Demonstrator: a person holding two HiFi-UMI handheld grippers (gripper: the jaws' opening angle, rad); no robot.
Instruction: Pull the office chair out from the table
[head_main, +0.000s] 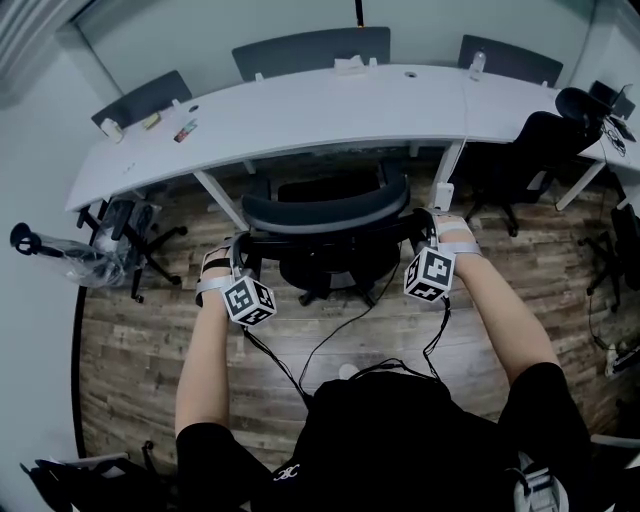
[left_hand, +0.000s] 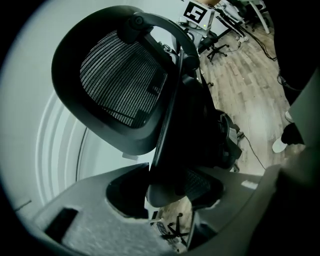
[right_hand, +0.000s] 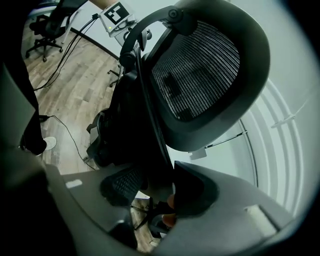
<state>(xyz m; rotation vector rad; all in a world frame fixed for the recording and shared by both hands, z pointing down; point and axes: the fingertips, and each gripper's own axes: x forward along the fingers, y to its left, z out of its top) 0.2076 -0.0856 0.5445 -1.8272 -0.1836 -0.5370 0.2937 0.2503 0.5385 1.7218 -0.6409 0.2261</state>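
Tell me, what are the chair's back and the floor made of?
The chair back looks like black woven mesh, because a fine grid of tiny holes shows. Its frame seems to be smooth matte plastic. The floor looks like wood planks, maybe laminate, going by its grain and seams.

You're standing in an office, of the meeting-room sort. A long, curved white tabletop (head_main: 330, 105) spans the room. Dark chair backs (head_main: 310, 48) line its far edge, and another black swivel chair (head_main: 530, 150) sits at its right end. A mesh-backed office chair (head_main: 325, 215) on a star base stands at the near edge, right in front of you. A few small items (head_main: 186, 131) lie near the tabletop's left end. Underfoot is a wood-plank floor (head_main: 150, 330), and plain pale walls (head_main: 200, 25) close the room in.
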